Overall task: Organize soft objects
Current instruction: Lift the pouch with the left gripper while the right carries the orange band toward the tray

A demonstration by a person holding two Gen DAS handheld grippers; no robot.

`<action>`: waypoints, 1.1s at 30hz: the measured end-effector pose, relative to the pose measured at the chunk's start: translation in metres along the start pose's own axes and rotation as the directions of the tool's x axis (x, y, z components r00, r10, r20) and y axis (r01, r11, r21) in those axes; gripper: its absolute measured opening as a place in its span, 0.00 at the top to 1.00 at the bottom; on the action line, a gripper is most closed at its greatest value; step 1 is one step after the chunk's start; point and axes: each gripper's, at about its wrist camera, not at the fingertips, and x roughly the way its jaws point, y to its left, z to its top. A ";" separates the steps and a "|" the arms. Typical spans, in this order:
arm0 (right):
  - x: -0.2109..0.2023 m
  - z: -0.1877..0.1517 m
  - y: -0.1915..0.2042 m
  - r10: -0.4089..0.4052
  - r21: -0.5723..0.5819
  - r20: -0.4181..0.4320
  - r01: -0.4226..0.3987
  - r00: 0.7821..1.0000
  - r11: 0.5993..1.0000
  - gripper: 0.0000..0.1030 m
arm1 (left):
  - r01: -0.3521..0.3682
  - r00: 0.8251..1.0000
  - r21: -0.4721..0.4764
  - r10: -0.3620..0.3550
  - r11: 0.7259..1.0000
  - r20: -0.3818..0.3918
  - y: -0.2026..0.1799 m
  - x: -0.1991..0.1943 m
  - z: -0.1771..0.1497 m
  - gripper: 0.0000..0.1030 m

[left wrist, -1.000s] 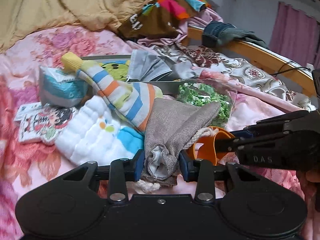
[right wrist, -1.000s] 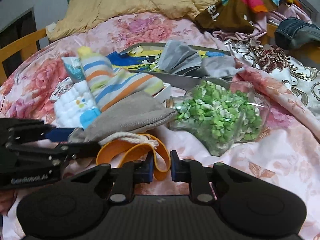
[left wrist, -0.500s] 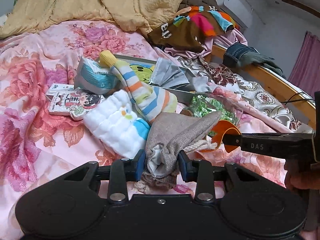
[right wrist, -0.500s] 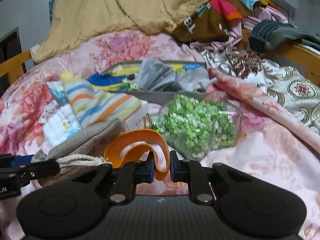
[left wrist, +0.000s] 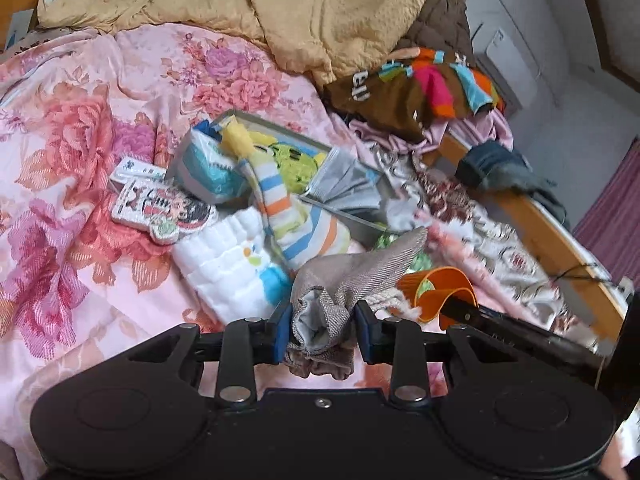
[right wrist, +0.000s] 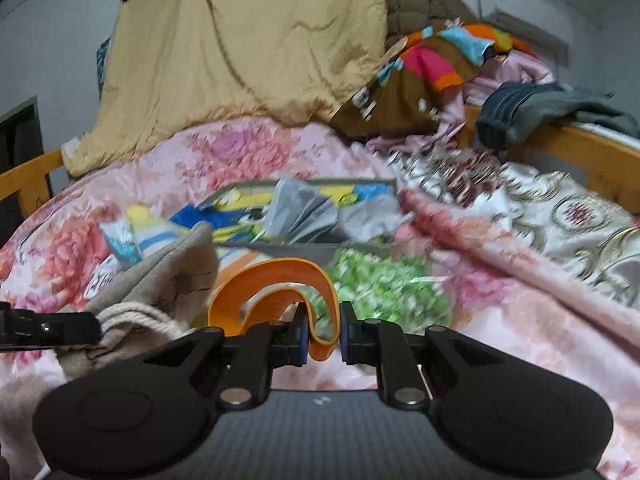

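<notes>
We hold the grey drawstring pouch [left wrist: 352, 280] by its gathered mouth with our left gripper [left wrist: 322, 330], both blue pads pressed into the fabric so the pouch bunches between them. Its pointed far corner tilts up and away, and its white cord [left wrist: 394, 302] trails off to the right of the mouth.

Our right gripper [right wrist: 323, 338] pinches the orange elastic band [right wrist: 276, 284]; the band arches up from the closed pads in a loop. In the left view that band sits just right of the pouch, touching or nearly touching the cord.

Taking the pouch as our landmark: the folded white cloth [left wrist: 228, 264] lies just left of it on the pink floral bedspread [left wrist: 80, 152], the striped sock [left wrist: 288, 216] runs away behind it, and the bag of green bits [right wrist: 384, 284] lies beyond and to its right. Farther behind, a flat cartoon-printed box [left wrist: 288, 152] holds grey fabric [left wrist: 348, 188]. The illustrated card [left wrist: 164, 212] lies well left of the pouch.
</notes>
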 end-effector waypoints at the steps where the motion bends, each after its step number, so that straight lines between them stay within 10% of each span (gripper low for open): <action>1: -0.002 0.001 -0.002 -0.006 0.008 0.009 0.006 1.000 1.000 0.84 | 0.001 1.000 -0.008 -0.001 1.000 0.001 -0.001 -0.001 0.002 0.66; 18: 0.034 0.045 0.002 0.061 -0.009 0.069 -0.060 0.996 0.998 0.84 | 0.020 0.997 -0.062 -0.016 0.998 0.074 -0.018 -0.001 0.061 0.66; 33: 0.159 0.094 -0.028 0.008 0.082 0.097 -0.016 0.995 0.996 0.84 | 0.035 0.992 -0.055 -0.028 0.998 0.121 -0.014 0.109 0.152 0.66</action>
